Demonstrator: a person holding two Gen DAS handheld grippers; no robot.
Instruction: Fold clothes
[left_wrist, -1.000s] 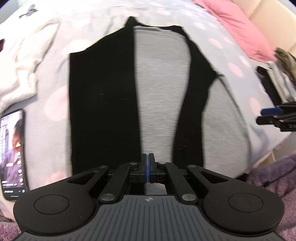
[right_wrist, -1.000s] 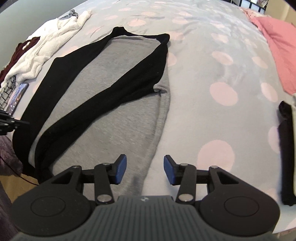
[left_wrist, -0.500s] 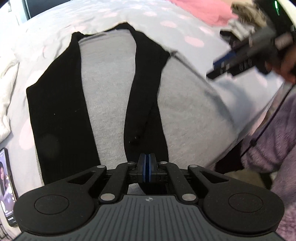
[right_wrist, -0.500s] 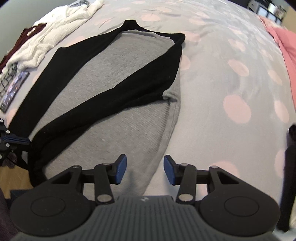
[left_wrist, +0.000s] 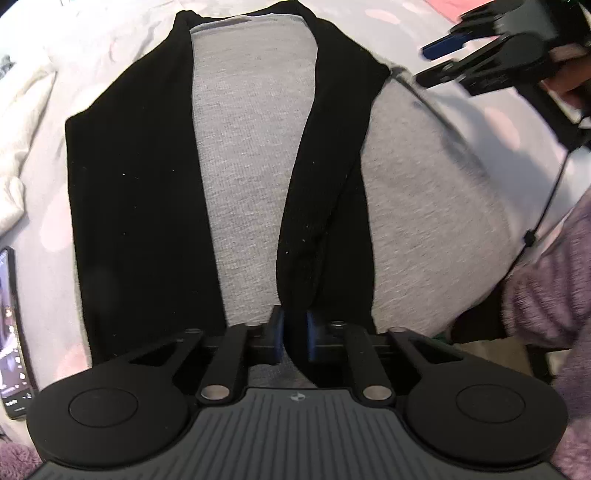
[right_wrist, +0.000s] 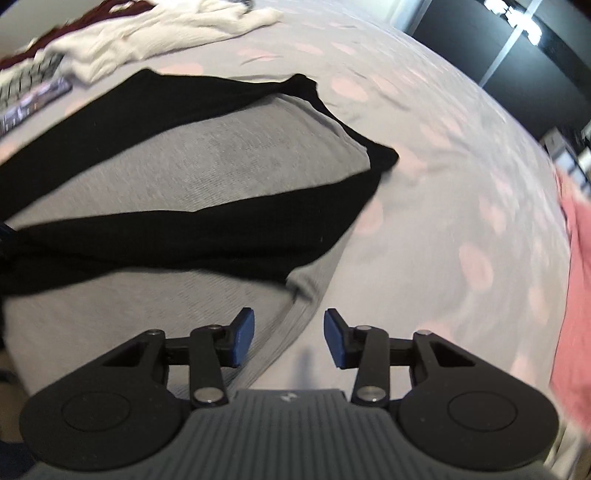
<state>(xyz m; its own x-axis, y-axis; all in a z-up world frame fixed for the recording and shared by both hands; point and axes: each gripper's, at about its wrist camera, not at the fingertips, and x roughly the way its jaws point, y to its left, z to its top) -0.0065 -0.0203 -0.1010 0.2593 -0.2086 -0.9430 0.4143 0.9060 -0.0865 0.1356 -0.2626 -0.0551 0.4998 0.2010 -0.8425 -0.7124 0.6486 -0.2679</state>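
Observation:
A grey top with black sleeves (left_wrist: 251, 184) lies flat on the bed, both sleeves folded in over its body. My left gripper (left_wrist: 294, 332) is at the near hem with the cuff of the black sleeve (left_wrist: 321, 184) filling the narrow gap between its pads; its jaws are opening. My right gripper (right_wrist: 289, 332) hovers over the top's (right_wrist: 221, 166) right side edge. Its jaws are closing, the grey edge runs under the gap, and the pads stay clear of it. The right gripper (left_wrist: 424, 62) also shows at the top right of the left wrist view.
The sheet (right_wrist: 461, 184) is pale grey with pink dots. A white garment (right_wrist: 147, 33) is heaped at the far left, with a lit phone (left_wrist: 11, 332) beside the top. Pink bedding (right_wrist: 576, 295) lies at the right. A person's purple sleeve (left_wrist: 546, 295) is by the bed's edge.
The right black sleeve now lies further over the grey body, its cuff at my left jaws, which have parted slightly. My right gripper has rolled and moved in over the top's side edge.

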